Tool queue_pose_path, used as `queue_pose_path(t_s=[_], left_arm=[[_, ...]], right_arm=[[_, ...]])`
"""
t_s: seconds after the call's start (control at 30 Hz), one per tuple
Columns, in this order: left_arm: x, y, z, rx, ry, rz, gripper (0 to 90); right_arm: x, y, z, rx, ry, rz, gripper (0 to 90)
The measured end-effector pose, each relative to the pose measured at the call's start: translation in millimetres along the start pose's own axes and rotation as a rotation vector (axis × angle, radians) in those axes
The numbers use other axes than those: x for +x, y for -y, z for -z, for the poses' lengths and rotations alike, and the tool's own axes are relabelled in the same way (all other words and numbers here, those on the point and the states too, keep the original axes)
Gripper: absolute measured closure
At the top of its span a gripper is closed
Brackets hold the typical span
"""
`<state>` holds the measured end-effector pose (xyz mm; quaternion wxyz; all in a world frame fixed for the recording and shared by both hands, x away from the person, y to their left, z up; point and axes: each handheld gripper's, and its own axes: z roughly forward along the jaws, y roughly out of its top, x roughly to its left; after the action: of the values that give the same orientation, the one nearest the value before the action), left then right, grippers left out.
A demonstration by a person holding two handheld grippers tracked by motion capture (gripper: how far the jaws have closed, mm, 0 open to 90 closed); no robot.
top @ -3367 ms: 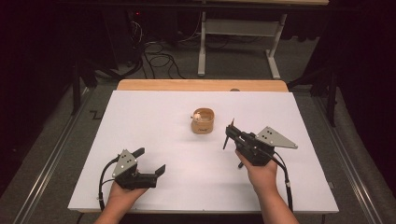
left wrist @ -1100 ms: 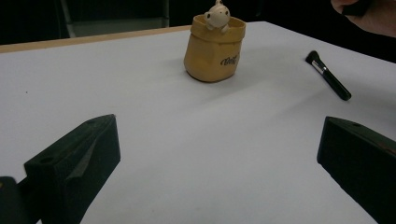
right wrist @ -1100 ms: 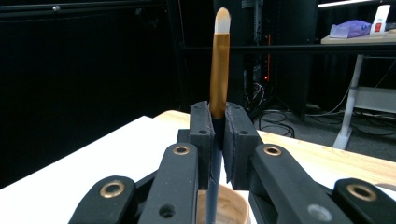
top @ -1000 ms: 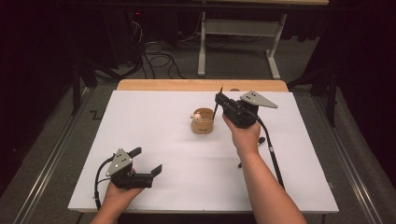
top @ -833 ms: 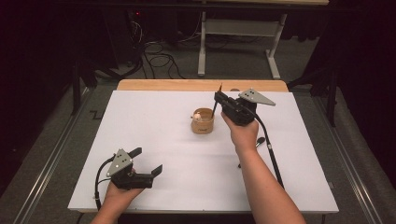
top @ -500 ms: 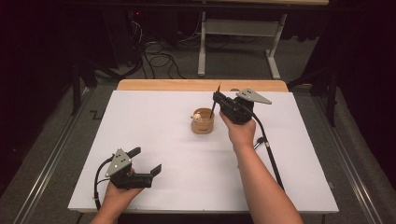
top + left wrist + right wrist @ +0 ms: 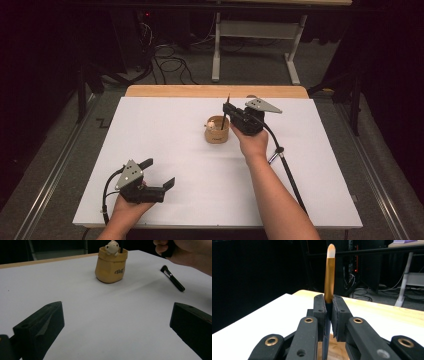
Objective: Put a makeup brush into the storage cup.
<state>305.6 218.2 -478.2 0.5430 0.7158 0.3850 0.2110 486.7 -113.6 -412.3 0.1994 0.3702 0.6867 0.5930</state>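
From above, one white table (image 7: pixel 165 145) carries one small yellow pot (image 7: pixel 217 131); the right gripper (image 7: pixel 228 111) hangs just over the pot's right edge, pinching one thin brush (image 7: pixel 228 103) upright; the left gripper (image 7: pixel 159 173) rests near the front left corner, its jaws spread and holding nothing; a second brush (image 7: pixel 272 156) lies beside the right forearm.

The left gripper view adds detail: the pot (image 7: pixel 111 263) has a small figure at its rim and lettering on its side; the second brush (image 7: pixel 172 278) is black, lying flat well apart from the pot.

The right gripper view shows the held brush (image 7: pixel 329 275) close: gold collar, pale tip pointing up, jaws pressed onto its dark handle.
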Motion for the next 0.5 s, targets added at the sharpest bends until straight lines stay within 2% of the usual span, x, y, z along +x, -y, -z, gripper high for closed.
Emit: queue_pose_path(t_s=[0.17,0.23,0.5], left_arm=[[0.2,-0.2,0.7,-0.003,0.003,-0.002,0.4],[0.2,-0.3,0.6,-0.004,0.004,-0.001,0.4],[0.2,-0.5,0.7,-0.006,0.011,-0.005,0.4]], right_arm=[[1.3,4.7,-4.4,0.02,-0.009,-0.001,84.1],[1.3,6.3,-5.7,0.032,-0.005,-0.015,84.1],[-4.6,12.5,-11.3,0.067,-0.005,-0.034,84.0]])
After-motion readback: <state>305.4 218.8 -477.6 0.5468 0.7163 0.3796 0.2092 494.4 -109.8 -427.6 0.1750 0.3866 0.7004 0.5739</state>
